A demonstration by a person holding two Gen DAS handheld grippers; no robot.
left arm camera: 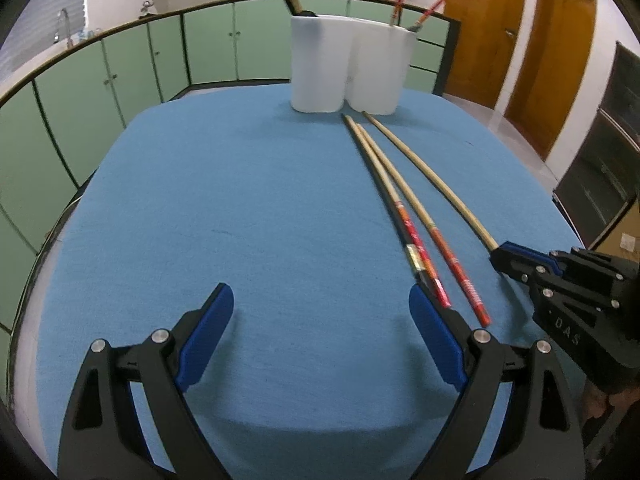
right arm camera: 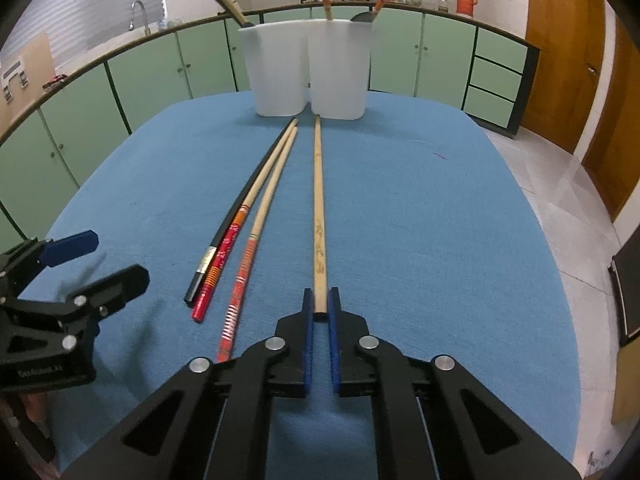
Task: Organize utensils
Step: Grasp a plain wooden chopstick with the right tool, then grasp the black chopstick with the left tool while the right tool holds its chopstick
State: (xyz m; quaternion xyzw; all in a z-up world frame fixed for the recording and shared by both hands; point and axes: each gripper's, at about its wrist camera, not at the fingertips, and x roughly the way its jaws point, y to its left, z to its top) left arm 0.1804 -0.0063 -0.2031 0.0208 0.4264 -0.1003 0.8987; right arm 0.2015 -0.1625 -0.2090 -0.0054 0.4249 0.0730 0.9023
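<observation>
**Right jaws pinch the plain chopstick**

We see the right gripper (right arm camera: 320, 306) closed on the near end of the plain pale wooden chopstick (right arm camera: 318, 208), its blue pads pressing the stick from either side. The stick runs straight away from the jaws across the blue felt-covered table (right arm camera: 460, 240) toward the white two-compartment plastic holder (right arm camera: 308, 72). The left gripper (left arm camera: 320, 320) hangs wide open over bare cloth, nothing between its fingers.

The right wrist view shows faint markings on the pinched stick; the left wrist view shows that grip only from the side and catches a little of the person's hand (left arm camera: 608, 404) under the right gripper.

We count four sticks on the cloth: the plain one, two red-patterned wooden chopsticks (right arm camera: 240, 280), and one black chopstick (right arm camera: 224, 232) touching the leftmost red one. The holder has three handles sticking out of it.
</observation>
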